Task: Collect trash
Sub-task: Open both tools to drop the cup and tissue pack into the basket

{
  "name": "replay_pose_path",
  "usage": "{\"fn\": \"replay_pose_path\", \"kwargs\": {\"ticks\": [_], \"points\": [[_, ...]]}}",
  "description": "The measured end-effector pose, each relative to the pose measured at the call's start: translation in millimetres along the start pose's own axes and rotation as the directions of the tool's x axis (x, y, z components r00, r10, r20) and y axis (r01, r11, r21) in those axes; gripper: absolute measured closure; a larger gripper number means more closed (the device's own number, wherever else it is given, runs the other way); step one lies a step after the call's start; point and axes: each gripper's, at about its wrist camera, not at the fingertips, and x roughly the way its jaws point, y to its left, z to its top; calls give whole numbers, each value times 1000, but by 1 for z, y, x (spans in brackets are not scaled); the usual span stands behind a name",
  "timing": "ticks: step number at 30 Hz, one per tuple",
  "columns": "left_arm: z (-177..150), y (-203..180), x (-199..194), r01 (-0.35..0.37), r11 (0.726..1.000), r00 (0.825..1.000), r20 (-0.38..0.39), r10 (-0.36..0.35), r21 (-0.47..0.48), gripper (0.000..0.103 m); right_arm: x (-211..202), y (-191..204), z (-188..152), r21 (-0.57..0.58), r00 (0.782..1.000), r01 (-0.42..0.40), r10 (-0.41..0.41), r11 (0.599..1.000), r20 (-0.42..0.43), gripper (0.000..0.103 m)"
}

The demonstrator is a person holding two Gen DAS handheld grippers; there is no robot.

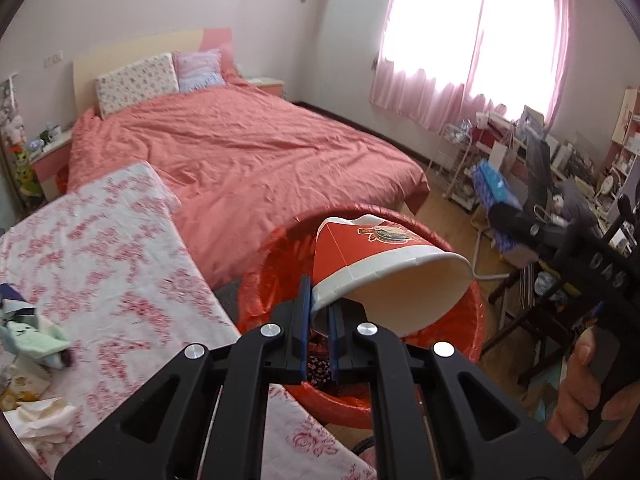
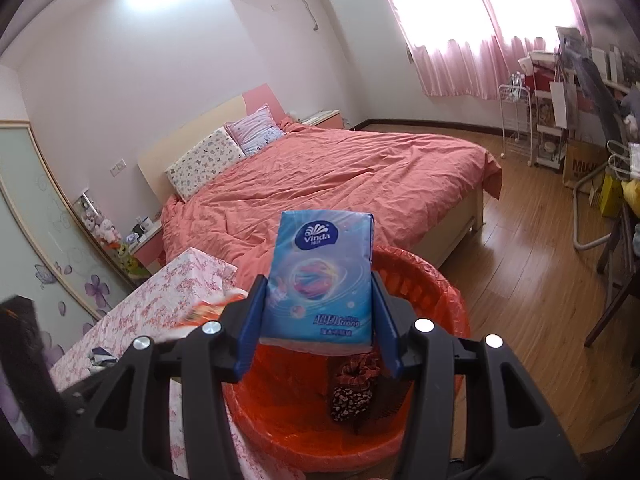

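Note:
My left gripper (image 1: 319, 312) is shut on the rim of a red and white paper cup (image 1: 372, 256), which lies tilted on its side above the red-lined trash bin (image 1: 264, 280). In the right wrist view my right gripper (image 2: 318, 308) is shut on a blue Vinda tissue pack (image 2: 320, 276), held upright over the same bin (image 2: 432, 280). Dark patterned fabric scraps (image 2: 352, 388) lie at the bin's bottom. The right gripper with the blue pack (image 1: 496, 192) and the hand (image 1: 576, 392) holding it show at the right of the left wrist view.
A table with a pink floral cloth (image 1: 120, 280) stands left of the bin, with crumpled tissue (image 1: 44, 420) and wrappers (image 1: 28, 332) on it. A bed with a coral cover (image 1: 240, 148) lies behind. Cluttered shelves and a chair (image 2: 616, 280) stand on the right.

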Motion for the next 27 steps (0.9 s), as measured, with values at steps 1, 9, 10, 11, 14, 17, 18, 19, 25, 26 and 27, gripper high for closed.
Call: {"fn": "replay_pose_path", "kwargs": {"ticks": [1,9,10,11,14,17,18,19,25,26,27], "points": [[-2,-1,5,2,1000,1000,-15,-2,8,95,4,-1,0,6,1000,-8,8,1000,-5,52],[-8,6,12,-31,999,997,-64,32,15,50,32,-6,-7,21,998,14,-12,1000,-63,40],[-8,8,12,-42,999,997,-66,42,12,49,32,-6,-8,19,998,18,-17,1000,-61,38],[-10,11,7,-55,998,996,-66,56,8,46,31,-6,-10,15,998,24,-23,1000,-60,38],[-14,15,-4,-95,995,994,-59,95,15,39,26,0,-17,-4,997,42,-42,999,-64,36],[-22,24,-24,-165,985,985,-36,167,42,29,20,12,-26,-51,996,61,-64,997,-64,33],[-28,29,-36,-194,980,980,-26,196,46,27,19,20,-31,-77,995,66,-71,995,-65,32],[-30,35,-41,-207,977,978,-23,208,46,27,17,27,-36,-100,995,68,-75,993,-66,32],[-59,77,-86,-304,953,952,-16,304,1,27,15,79,-75,-189,991,-9,-16,982,-135,32],[-64,83,-93,-319,948,948,-15,319,-12,27,14,91,-83,-206,989,-28,-3,978,-149,32],[-71,94,-105,-338,940,941,-13,338,-40,27,14,104,-92,-228,986,-54,15,972,-168,32]]}}
